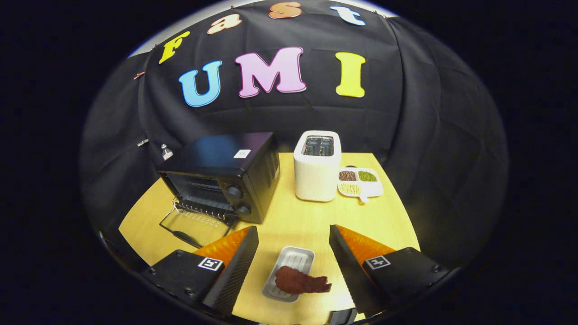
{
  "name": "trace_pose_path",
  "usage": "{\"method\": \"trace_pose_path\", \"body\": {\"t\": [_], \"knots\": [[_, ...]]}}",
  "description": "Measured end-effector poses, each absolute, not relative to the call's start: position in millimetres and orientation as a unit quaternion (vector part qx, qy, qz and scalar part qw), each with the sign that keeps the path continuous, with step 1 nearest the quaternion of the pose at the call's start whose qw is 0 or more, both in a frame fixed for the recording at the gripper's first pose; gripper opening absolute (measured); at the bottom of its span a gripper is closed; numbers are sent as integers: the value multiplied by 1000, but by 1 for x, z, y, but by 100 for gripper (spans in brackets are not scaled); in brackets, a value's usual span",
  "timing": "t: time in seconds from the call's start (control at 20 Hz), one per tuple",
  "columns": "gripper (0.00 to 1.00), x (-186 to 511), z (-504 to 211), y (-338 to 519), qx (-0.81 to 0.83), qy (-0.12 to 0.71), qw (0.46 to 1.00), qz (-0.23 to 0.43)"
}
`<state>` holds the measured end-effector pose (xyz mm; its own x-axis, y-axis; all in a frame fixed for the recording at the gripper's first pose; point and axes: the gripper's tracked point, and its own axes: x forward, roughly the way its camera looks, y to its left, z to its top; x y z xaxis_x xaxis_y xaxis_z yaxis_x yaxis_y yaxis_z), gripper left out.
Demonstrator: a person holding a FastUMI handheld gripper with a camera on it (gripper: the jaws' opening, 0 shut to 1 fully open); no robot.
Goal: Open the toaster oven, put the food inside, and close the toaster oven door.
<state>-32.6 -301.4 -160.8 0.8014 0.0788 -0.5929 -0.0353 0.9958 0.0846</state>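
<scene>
Okay, we have the food (300, 280), a dark reddish-brown, ragged, jerky-like piece, lying on the near end of a small metal tray (295, 259) and hanging over its edge toward 3 o'clock. It sits between the fingers of the gripper (293, 253), which we hold spread wide, touching nothing. The toaster oven (226, 174) stands at about 10 o'clock from the food, well apart from it, black box, two knobs on the front, and its door (194, 228) is already dropped flat toward us on the wooden table (289, 216), rack visible inside. So we judge the opening step done and the pick-up of the food in hand. Next move calls for lowering over the piece, closing on the meat rather than the tray, then carrying it up toward 10 o'clock into the cavity; the thin, uneven shape may slip or drag the tray. Farther out, at 12 o'clock, a white slot toaster (317, 167), and just beside it toward 1 o'clock a white divided dish (361, 183) with grains or beans.
</scene>
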Motion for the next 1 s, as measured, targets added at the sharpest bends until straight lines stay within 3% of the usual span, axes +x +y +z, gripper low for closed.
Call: {"method": "trace_pose_path", "body": {"t": [0.45,0.65,0.75,0.8,1.0], "knots": [[99,-76,-244,-327,118,438,888,78],[97,-89,-276,-329,171,482,856,67],[89,-90,-281,-329,197,488,848,62],[75,-91,-282,-329,207,490,845,61],[52,-91,-286,-333,240,504,828,49]]}}
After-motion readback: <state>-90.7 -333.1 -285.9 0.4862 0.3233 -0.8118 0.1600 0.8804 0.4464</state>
